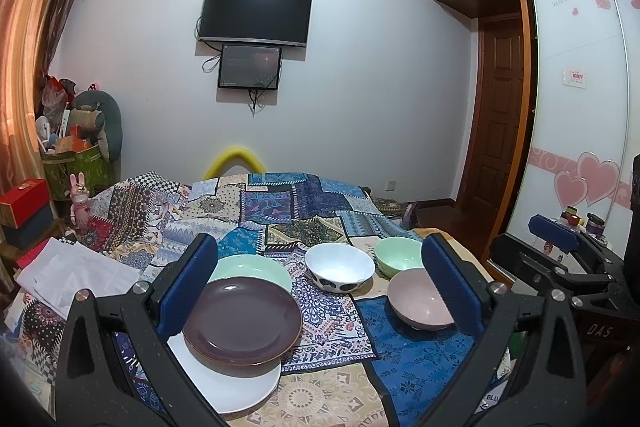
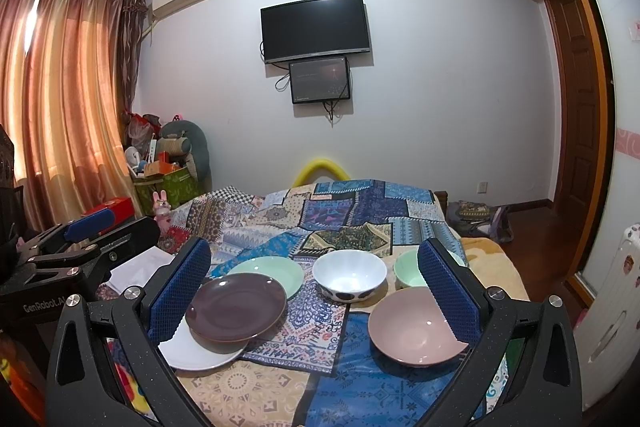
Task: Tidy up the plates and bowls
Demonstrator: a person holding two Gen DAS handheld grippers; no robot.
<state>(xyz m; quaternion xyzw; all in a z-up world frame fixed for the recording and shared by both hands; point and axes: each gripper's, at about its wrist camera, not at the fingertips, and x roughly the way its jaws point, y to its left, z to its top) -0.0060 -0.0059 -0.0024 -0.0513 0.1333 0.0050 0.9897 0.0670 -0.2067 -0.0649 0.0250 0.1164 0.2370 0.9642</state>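
On the patchwork cloth a brown plate (image 1: pixel 242 321) (image 2: pixel 236 308) rests on a white plate (image 1: pixel 236 389) (image 2: pixel 200 349), with a green plate (image 1: pixel 256 269) (image 2: pixel 276 271) just behind. To the right stand a white bowl with dark spots (image 1: pixel 340 267) (image 2: pixel 349 275), a green bowl (image 1: pixel 398 257) (image 2: pixel 408 273) and a pink bowl (image 1: pixel 418 303) (image 2: pixel 414 331). My left gripper (image 1: pixel 320 291) is open and empty above the near edge, its left pad beside the brown plate. My right gripper (image 2: pixel 316 291) is open and empty; it also shows in the left wrist view (image 1: pixel 556 233).
The cloth-covered table (image 1: pixel 320 399) reaches back to a white wall with a TV (image 1: pixel 256 13). Folded white cloth (image 1: pixel 76 277) lies at the left. Clutter and boxes (image 1: pixel 76 147) stand at the far left, a wardrobe (image 1: pixel 580 107) at the right.
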